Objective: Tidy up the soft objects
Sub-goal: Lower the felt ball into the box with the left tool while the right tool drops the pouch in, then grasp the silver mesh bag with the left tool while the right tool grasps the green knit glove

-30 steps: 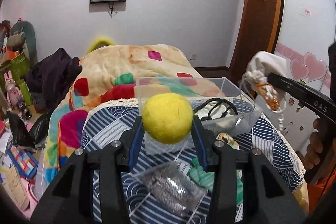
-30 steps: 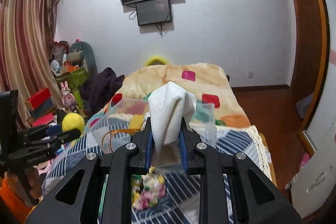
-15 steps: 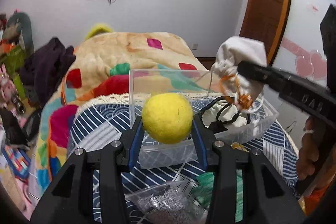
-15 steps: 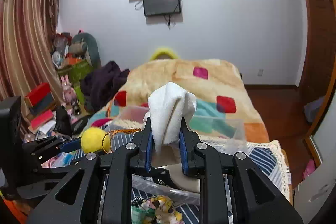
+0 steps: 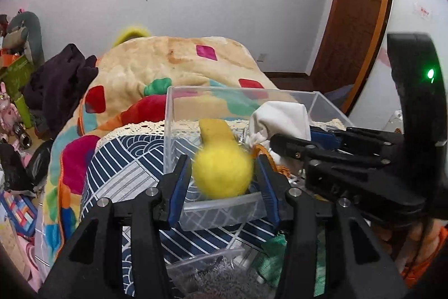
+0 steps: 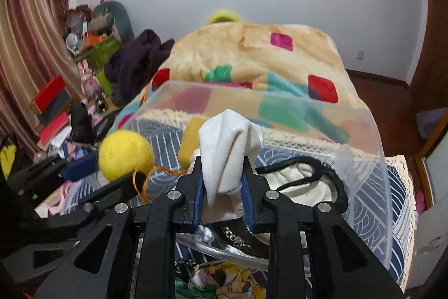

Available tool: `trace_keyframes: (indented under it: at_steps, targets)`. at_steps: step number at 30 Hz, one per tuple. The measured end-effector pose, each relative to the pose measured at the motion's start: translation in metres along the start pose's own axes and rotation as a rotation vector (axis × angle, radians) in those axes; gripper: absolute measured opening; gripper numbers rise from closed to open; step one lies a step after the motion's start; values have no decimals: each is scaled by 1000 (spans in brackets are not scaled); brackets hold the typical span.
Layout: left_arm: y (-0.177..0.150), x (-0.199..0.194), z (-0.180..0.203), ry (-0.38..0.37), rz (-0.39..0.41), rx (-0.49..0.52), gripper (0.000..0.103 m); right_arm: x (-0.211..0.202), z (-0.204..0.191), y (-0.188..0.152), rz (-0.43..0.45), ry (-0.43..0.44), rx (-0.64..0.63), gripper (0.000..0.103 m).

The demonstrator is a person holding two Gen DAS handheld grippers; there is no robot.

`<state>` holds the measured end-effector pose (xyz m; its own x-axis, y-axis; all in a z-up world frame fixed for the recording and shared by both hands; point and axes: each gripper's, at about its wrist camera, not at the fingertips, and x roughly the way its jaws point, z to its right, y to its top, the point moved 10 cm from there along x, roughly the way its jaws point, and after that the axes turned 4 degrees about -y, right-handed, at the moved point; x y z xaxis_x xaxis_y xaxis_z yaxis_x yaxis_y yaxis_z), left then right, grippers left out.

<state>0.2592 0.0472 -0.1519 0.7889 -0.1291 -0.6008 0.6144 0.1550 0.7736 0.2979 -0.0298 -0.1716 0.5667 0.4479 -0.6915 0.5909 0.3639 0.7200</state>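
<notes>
My left gripper [image 5: 223, 175] is shut on a yellow felt ball [image 5: 223, 173] and holds it over the near edge of a clear plastic box [image 5: 215, 95]; the ball also shows in the right wrist view [image 6: 126, 154]. My right gripper [image 6: 223, 181] is shut on a white cloth pouch [image 6: 228, 147] with an orange cord, held over the same box [image 6: 361, 147]. The pouch [image 5: 280, 116] and the right gripper [image 5: 291, 143] show in the left wrist view, just right of the ball. A yellow sponge [image 6: 190, 142] and a cream item with black trim [image 6: 302, 184] lie in the box.
The box stands on a blue-and-white patterned cloth [image 5: 123, 175] at the foot of a bed with a colourful blanket [image 5: 179, 66]. A bag of grey fluff [image 5: 212, 276], green fabric [image 5: 277, 248] and a floral cloth [image 6: 221, 282] lie in front of the box. Clutter fills the floor at left [image 6: 56, 114].
Both grippers have moved forward and down toward the box, and now hold the ball and the pouch over it, close side by side. Both stay shut.
</notes>
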Motion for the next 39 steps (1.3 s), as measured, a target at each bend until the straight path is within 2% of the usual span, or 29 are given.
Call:
trace_keyframes:
  at_steps: [3, 5, 7, 10, 12, 16, 17, 20, 22, 30, 37, 39]
  targets:
    - [0, -6, -1, -15, 3, -6, 52, -5, 2, -2, 22, -54, -35, 33]
    - [0, -9, -1, -16, 5, -7, 52, -11, 4, -3, 35, -81, -56, 36]
    - [0, -15, 1, -31, 13, -9, 52, -18, 5, -1, 54, -91, -69, 38]
    - [3, -26, 3, -42, 34, -9, 53, -36, 8, 5, 108, -91, -69, 48]
    - [5, -34, 6, -47, 49, -2, 61, -44, 8, 10, 138, -74, -58, 52]
    - [4, -53, 11, -19, 84, 43, 69, -65, 5, 10, 181, -27, -39, 56]
    - [2, -57, 12, -18, 89, 48, 74, -71, 4, 9, 193, -18, -36, 60]
    - [-7, -66, 13, -21, 88, 46, 89, -82, -1, 3, 217, 2, -37, 63]
    - [-17, -69, 11, -16, 72, 42, 92, -87, -5, -6, 224, 7, -42, 63]
    - [-64, -60, -4, 3, -39, 7, 93, -79, -22, -40, 185, 37, -76, 63]
    - [-97, -45, -6, 37, -109, 47, 93, -52, -38, -74, 82, 87, -100, 63]
    - [-100, -42, -6, 36, -112, 40, 93, -46, -38, -81, 55, 92, -95, 59]
